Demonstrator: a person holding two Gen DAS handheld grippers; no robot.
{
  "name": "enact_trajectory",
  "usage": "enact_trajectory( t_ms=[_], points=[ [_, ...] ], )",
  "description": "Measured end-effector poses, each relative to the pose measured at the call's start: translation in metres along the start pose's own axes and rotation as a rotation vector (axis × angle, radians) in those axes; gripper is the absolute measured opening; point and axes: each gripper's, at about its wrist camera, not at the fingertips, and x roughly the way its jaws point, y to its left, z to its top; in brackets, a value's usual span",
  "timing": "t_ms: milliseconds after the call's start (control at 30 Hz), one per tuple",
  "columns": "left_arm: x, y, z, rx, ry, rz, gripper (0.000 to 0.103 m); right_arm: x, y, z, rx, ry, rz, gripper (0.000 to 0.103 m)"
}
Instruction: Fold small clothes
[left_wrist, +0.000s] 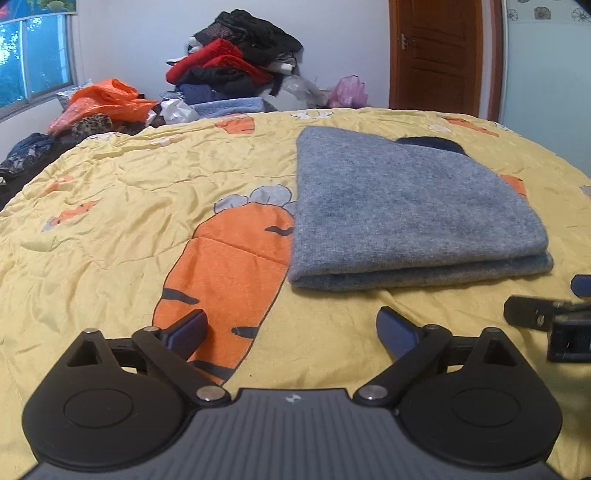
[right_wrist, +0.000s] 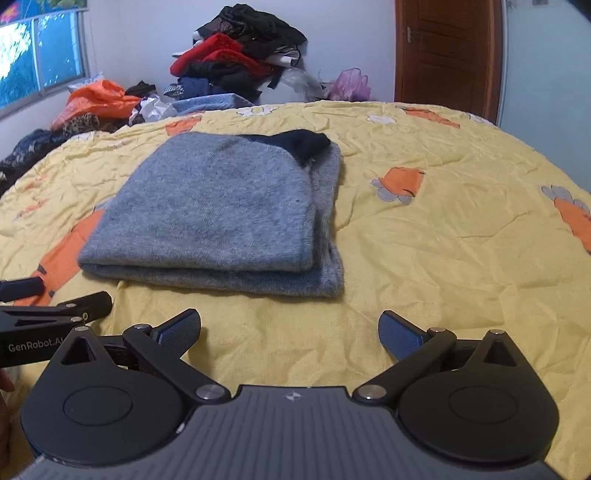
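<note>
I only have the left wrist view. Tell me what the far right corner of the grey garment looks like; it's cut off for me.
Observer: In the right wrist view a dark navy piece sticks out on top of the grey garment at its far right corner.
Operator: Report the right edge.
Observer: The layers are uneven there; the lower layer pokes out past the upper one.
Operator: Give me the right gripper.
Observer: The right gripper is open, holding nothing, short of the garment's near fold, over the yellow bedspread.
</note>
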Motion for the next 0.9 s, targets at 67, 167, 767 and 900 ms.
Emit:
enact_trajectory(
  t_ms=[67, 167, 767, 900],
  points=[
    [0.0003, 0.0009, -0.0003, -0.007, 0.003, -0.003, 0.1, 0.0015, 0.0085, -0.0045, -0.069, -0.007, -0.025, 0.103],
    [0.0022, 0.0041, -0.0001, -0.03, 0.013, -0.009, 0.102, 0.0024, 0.0093, -0.004, -0.066, -0.007, -0.014, 0.103],
    [0.0031, 0.0057, -0.0008, -0.045, 0.016, -0.009, 0.103, 0.0027, 0.0091, -0.0037, -0.064, -0.009, -0.017, 0.103],
    [0.0028, 0.0057, -0.0013, -0.046, 0.016, -0.009, 0.103, 0.0026, 0.0108, -0.0039, -0.064, -0.009, -0.018, 0.103]
  ],
)
